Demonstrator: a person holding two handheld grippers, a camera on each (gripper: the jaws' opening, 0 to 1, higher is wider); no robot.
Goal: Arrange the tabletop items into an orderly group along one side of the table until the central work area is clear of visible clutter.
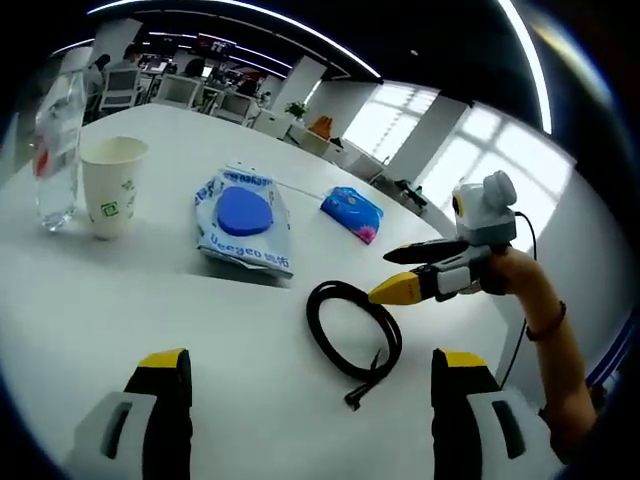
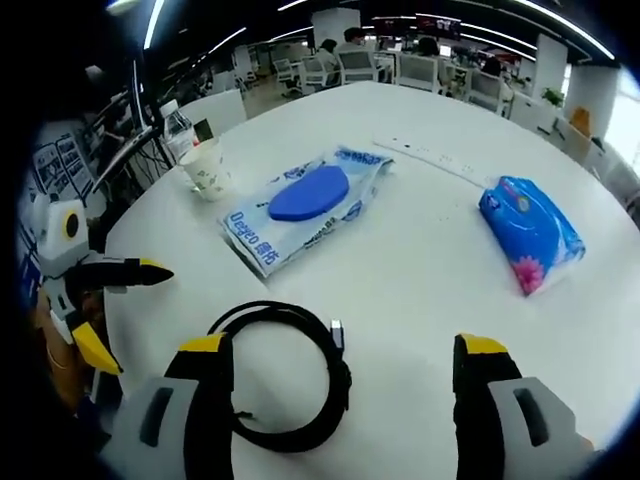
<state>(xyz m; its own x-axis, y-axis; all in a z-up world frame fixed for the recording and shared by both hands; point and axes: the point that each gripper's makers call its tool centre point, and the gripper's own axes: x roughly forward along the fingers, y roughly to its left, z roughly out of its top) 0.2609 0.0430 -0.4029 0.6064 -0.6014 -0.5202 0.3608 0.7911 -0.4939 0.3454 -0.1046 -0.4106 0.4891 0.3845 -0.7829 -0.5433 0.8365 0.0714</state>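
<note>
A black cable (image 1: 352,340), rolled into a loop, is seen lying flat on the white bench (image 1: 150,310), near the edge where the two hand-held grippers are. In the right gripper view the cable (image 2: 290,375) lies low in the picture, just beside the left jaw of the right hand-held gripper (image 2: 345,375), and its small plug end points up toward the middle of the bench (image 2: 420,260). The jaws of the right hand-held gripper are spread wide, and nothing is held between them. In the left gripper view this hand-held gripper (image 1: 400,272) is seen coming in from the right, with its yellow tip close over the far side of the loop; whether it touches the cable cannot be told. The left hand-held gripper (image 1: 310,385) is also spread wide with nothing in it, and the cable lies in front of it, nearer the right jaw. In the right gripper view the left hand-held gripper (image 2: 135,315) is seen at the left edge, off the side of the bench, with its jaws parted. Past the cable, a flat pack of wet wipes with a blue round lid (image 1: 243,218) is laid in the middle of the bench. A smaller blue tissue pack (image 1: 352,213) is placed well apart from it. A paper cup (image 1: 112,185) is stood upright near the far side, and a clear water bottle (image 1: 57,150) is stood just beside it. A white power strip (image 2: 430,158) is seen lying beyond the wet wipes (image 2: 308,203) in the right gripper view.
</note>
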